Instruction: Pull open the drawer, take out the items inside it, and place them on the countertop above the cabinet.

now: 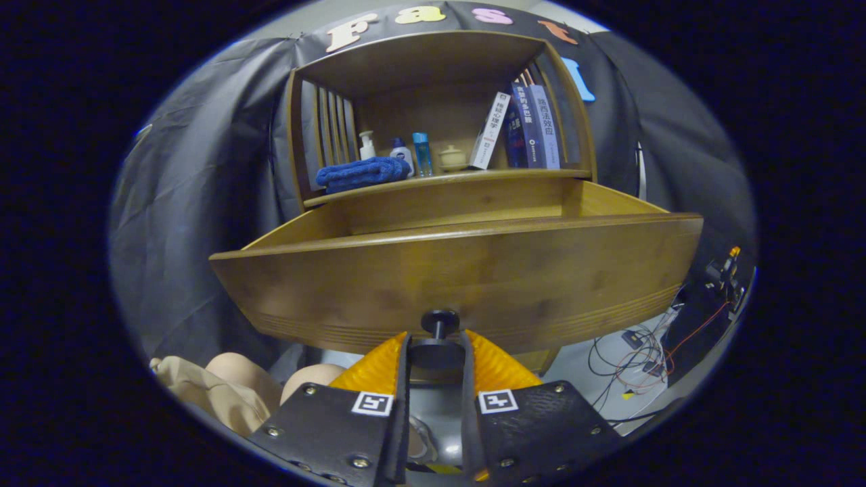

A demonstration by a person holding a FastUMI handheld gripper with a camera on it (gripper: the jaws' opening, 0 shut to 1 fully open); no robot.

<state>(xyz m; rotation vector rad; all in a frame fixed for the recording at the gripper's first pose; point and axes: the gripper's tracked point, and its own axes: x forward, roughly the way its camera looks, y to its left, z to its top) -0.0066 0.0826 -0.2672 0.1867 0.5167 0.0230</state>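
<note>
The wooden drawer (460, 277) stands pulled out of the cabinet toward me, and its front panel looms just ahead of the fingers. A dark round knob (439, 319) sticks out of the lower middle of that panel. My gripper (436, 348) is shut on the knob, one finger on each side of its disc. From this low angle the drawer's inside is hidden, so I cannot see any items in it. Above the drawer runs the cabinet's countertop (446, 179), a wooden shelf surface.
On the countertop lie a folded blue towel (362, 174), small bottles (399, 152), a little lidded pot (452, 157) and leaning books (524, 128). Cables (636, 358) trail on the floor at right. A person's knees (250, 382) are below left of the drawer.
</note>
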